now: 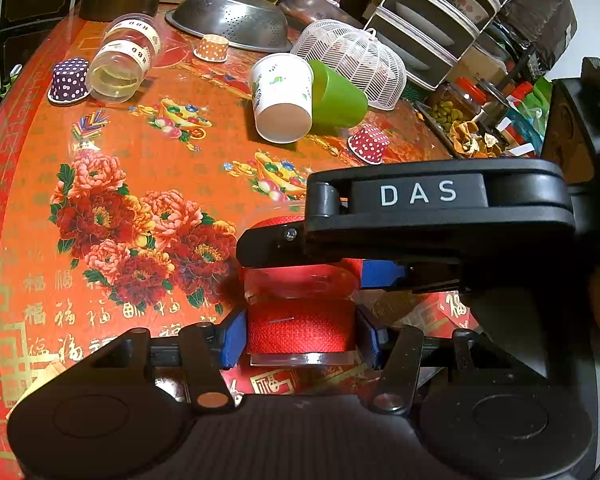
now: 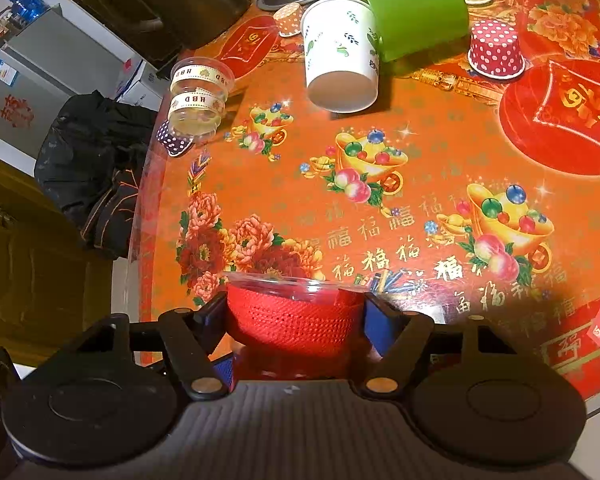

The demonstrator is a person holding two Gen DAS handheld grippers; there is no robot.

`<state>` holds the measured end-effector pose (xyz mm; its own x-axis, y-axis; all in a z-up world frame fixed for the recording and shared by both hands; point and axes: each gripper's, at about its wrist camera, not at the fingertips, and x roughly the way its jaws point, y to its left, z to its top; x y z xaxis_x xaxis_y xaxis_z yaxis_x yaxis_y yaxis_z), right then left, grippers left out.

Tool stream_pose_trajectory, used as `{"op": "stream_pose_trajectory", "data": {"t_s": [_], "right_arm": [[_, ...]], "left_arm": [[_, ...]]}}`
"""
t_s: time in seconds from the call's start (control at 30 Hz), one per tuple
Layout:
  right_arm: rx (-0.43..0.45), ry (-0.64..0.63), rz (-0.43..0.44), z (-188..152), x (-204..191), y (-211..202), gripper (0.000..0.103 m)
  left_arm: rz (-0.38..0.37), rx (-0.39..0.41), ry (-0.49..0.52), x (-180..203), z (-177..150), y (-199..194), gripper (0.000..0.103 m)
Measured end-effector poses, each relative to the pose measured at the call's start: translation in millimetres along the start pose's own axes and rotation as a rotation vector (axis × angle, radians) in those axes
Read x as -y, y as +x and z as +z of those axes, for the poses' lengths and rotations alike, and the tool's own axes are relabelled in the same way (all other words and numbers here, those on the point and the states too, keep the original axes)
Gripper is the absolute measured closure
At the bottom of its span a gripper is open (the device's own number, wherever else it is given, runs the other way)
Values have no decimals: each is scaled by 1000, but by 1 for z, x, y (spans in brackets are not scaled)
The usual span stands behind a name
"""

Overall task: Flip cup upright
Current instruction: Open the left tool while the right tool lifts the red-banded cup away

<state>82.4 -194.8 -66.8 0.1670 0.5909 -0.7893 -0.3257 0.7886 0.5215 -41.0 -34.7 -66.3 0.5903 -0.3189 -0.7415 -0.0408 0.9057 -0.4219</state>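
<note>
A clear plastic cup with a red mesh band [image 1: 300, 330] is held between both grippers near the table's front edge. My left gripper [image 1: 300, 338] is shut on its lower part, blue pads on both sides. My right gripper [image 2: 296, 320] is shut on the same cup [image 2: 296, 316], whose clear rim points away from the camera. In the left wrist view the right gripper's black body [image 1: 436, 208] crosses above the cup from the right. The cup seems lifted off the table; its exact tilt is unclear.
On the red patterned table [image 2: 380, 184] a white paper cup [image 2: 340, 72] and a green cup [image 2: 416, 16] lie on their sides. A clear HBD jar [image 2: 198, 96], polka-dot cupcake cups [image 2: 496, 50], a steel colander [image 1: 230, 18] and a white mesh cover [image 1: 352, 60] stand further back.
</note>
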Motion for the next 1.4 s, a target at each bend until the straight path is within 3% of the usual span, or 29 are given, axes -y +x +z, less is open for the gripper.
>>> {"op": "stream_pose_trajectory", "data": {"t_s": [0.3,0.37,0.53,0.73,0.97,1.13,1.4], "right_arm": [[-3,-4,1,0,0,0,34],[-3,-3,3,0,0,1,34],[-2,6,11,-1,2,0,35],[47,-16,33,-8,0,-10,35],[466,-238,-3,-52,-23,-63,35],[824,-386,-28,-98,-24,-87,35],[1055,-503,-45,-129,-8,-52,36]], "left_arm": [[9,-7,28,2,2,1,40],[10,-20,46,4,0,2,22],[-59,-24,42,-11,-14,-11,19],[-82,98,4,-41,-27,-57,18],[-105,311,-34,-63,-23,-99,18],[-113,423,40,-55,-21,-118,14],[-143,482,68,-50,-21,-125,14]]}}
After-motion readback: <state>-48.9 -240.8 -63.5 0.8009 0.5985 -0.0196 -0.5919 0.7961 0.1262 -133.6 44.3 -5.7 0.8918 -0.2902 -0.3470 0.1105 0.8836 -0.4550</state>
